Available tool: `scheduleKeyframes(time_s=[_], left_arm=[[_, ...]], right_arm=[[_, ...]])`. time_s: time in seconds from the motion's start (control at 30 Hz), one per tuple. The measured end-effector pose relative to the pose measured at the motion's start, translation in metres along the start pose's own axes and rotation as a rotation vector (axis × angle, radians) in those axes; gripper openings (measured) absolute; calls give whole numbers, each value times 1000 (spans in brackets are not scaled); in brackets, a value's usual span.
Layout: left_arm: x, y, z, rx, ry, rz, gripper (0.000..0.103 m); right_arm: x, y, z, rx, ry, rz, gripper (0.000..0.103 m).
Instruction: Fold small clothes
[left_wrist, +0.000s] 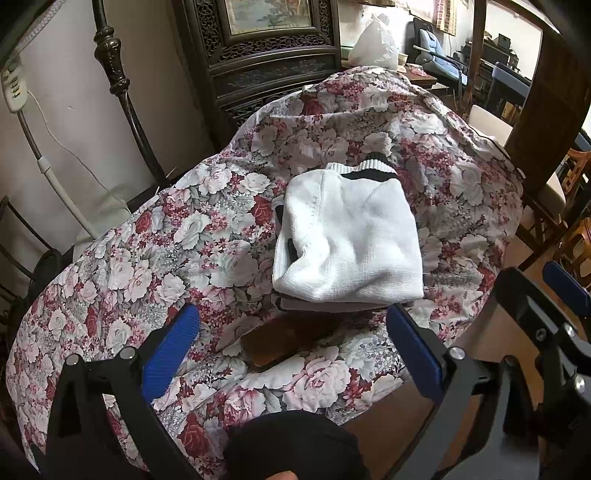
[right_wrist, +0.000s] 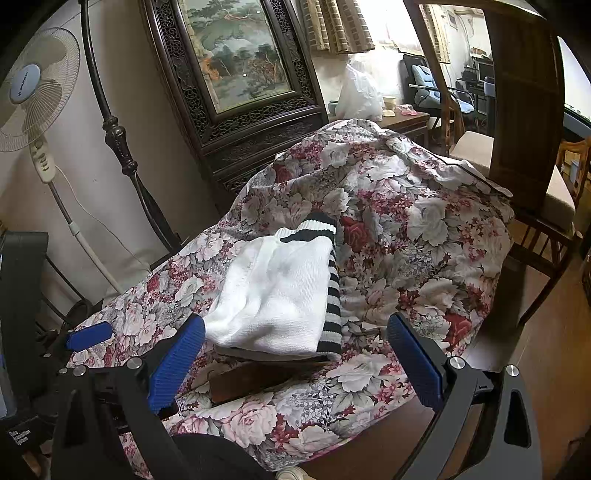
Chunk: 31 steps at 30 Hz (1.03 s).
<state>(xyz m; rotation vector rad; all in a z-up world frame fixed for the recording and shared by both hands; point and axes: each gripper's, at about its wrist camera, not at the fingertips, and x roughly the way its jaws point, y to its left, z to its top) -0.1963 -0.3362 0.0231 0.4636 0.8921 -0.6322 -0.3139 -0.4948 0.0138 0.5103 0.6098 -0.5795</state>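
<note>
A small white knit garment (left_wrist: 351, 240) with black-striped trim lies folded on a floral cloth (left_wrist: 184, 229) spread over a table. My left gripper (left_wrist: 291, 343) is open just short of its near edge, nothing between the blue pads (left_wrist: 171, 350). In the right wrist view the same white garment (right_wrist: 277, 291) shows a black-and-white striped edge on its right. My right gripper (right_wrist: 295, 358) is open too, its jaws standing on either side of the garment's near edge without touching it. The right gripper's fingers (left_wrist: 565, 288) appear at the right of the left wrist view.
A dark patch of bare wood (left_wrist: 288, 343) shows through a gap in the cloth near the front edge. A carved dark cabinet (right_wrist: 240, 74), a standing fan (right_wrist: 33, 88) and a dark post (left_wrist: 110, 59) stand behind. A wooden chair (right_wrist: 535, 166) is at right.
</note>
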Motion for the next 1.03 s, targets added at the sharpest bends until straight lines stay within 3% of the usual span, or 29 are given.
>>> scheduleKeyframes(time_s=[0.4,1.03], left_arm=[[-4,-19,-19,14,4,-21,98],[-11,2,-8,37,-41,-16,98]], right_arm=[[-2,-5,-3,9,-2,-1,99],[-7,-3,-4,15,-11,-6,99]])
